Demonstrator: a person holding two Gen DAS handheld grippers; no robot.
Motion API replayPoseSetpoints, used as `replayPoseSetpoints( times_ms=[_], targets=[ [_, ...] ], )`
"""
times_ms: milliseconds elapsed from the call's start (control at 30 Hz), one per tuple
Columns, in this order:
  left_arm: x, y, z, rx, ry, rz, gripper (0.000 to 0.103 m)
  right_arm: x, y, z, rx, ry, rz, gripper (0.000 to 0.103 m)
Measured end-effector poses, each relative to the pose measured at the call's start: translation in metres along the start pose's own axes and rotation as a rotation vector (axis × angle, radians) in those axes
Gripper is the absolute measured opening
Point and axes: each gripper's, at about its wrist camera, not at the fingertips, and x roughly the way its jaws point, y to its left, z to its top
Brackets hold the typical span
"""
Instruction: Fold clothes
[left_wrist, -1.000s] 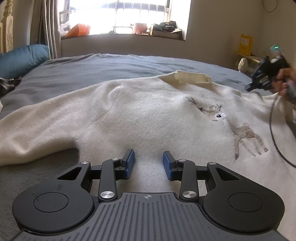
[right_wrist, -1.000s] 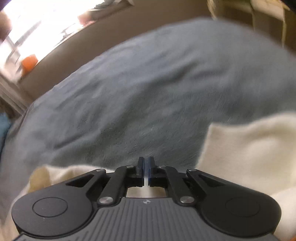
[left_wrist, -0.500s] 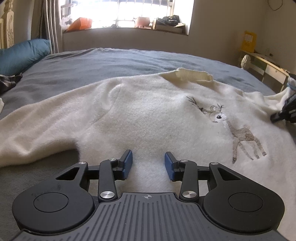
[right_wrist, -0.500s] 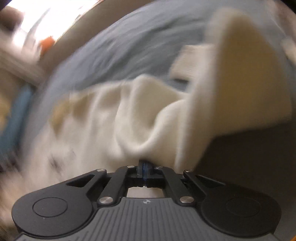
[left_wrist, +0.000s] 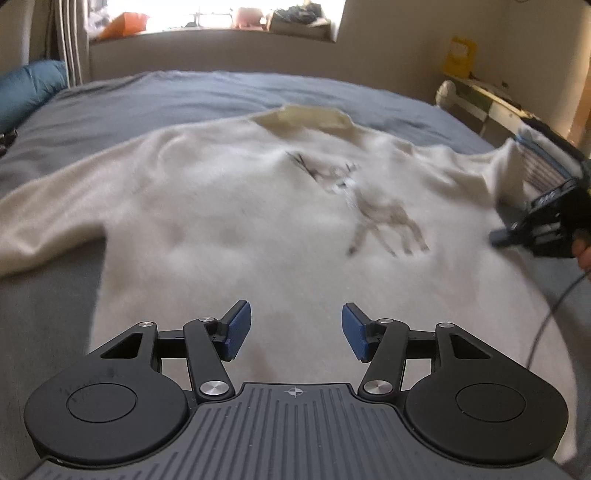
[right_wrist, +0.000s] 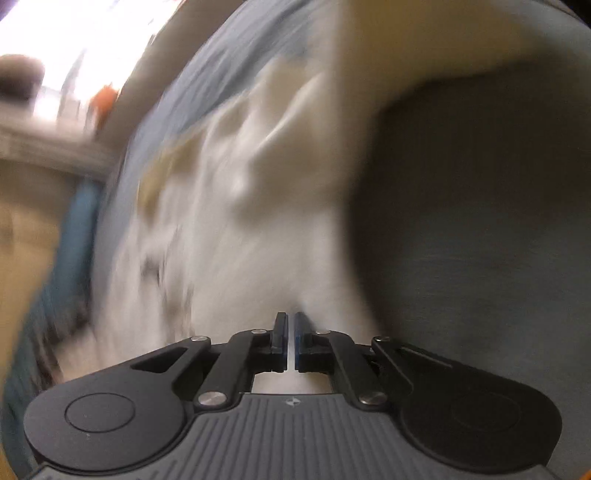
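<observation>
Sweater (left_wrist: 236, 206): spread face up on bed (left_wrist: 207, 92), body flat, left sleeve outstretched.
Right gripper (right_wrist: 290, 341): clamped on a sweater fold, lifted over the body.
Left gripper (left_wrist: 291, 332): fingers apart, empty, above the hem.
Progress: one sleeve fold under way; left sleeve and body unfolded.
Surroundings: pillow (left_wrist: 29, 88) far left, cable (left_wrist: 554, 306) at right; neither obstructs.

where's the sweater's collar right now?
Left wrist view: the collar is at the far, upper-centre edge of the cream sweater on the grey bed, just beyond the deer print.
</observation>
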Motion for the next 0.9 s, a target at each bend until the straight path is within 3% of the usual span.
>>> replayPoseSetpoints(
  times_ms=[100,233,333,567,700,900],
  targets=[
    [-0.005,-0.006,-0.004,0.016,0.009,-0.009,0.06,-0.023,-0.003,-0.016,-0.003,-0.064,-0.008,0.005],
    [-0.003,-0.013,-0.007,0.029,0.03,-0.016,0.062,-0.026,-0.003,-0.031,-0.017,-0.026,0.059,0.018],
    [-0.001,-0.014,-0.009,0.029,0.055,-0.015,0.062,-0.02,0.002,-0.033,-0.039,-0.022,0.006,0.019],
    [-0.001,-0.004,-0.01,-0.005,0.048,0.015,0.062,-0.017,0.069,-0.019,-0.262,-0.1,0.001,0.019],
    [0.002,0.001,-0.01,-0.018,0.054,0.018,0.062,-0.005,0.091,-0.023,-0.337,-0.103,-0.008,0.018],
    [0.006,0.003,-0.013,-0.013,0.058,0.013,0.066,-0.026,0.049,-0.025,-0.204,-0.19,-0.064,0.019]
  ],
)
